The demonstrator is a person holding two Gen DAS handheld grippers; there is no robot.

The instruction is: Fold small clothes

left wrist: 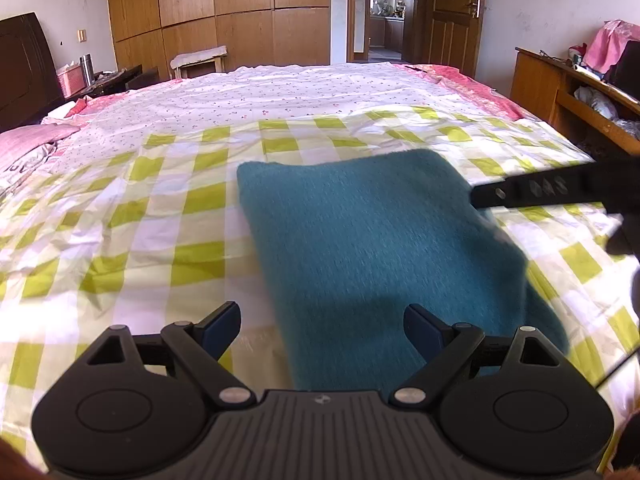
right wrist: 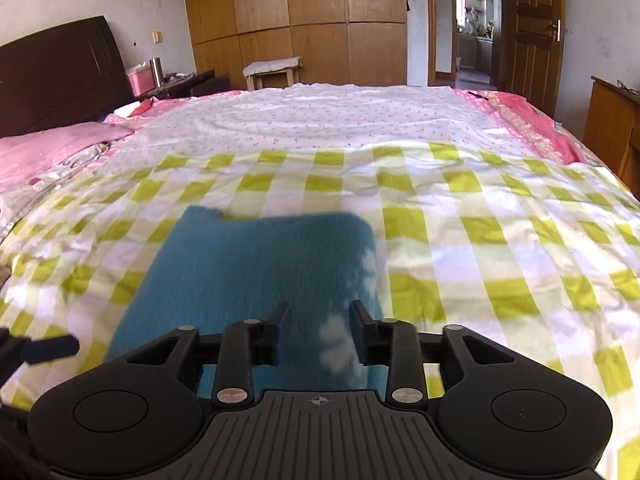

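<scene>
A teal fuzzy garment [left wrist: 376, 248] lies folded into a flat rectangle on the green-and-white checked sheet [left wrist: 168, 216]. My left gripper [left wrist: 322, 326] is open and empty, just above the garment's near left edge. The right gripper's finger [left wrist: 532, 192] reaches in from the right over the garment's right edge. In the right wrist view the garment [right wrist: 256, 268] lies straight ahead, and my right gripper [right wrist: 318, 316] is open and empty above its near right part. The left gripper's fingertip [right wrist: 52, 348] shows at the left edge.
The checked sheet [right wrist: 480, 240] covers the near half of a bed; a floral sheet [right wrist: 320, 124] covers the far half. Pink pillows [right wrist: 48, 148] and a dark headboard [right wrist: 60, 72] are at left. A wooden desk [left wrist: 576, 100] stands at right; a wardrobe [left wrist: 240, 12] and an open door [left wrist: 452, 12] are beyond.
</scene>
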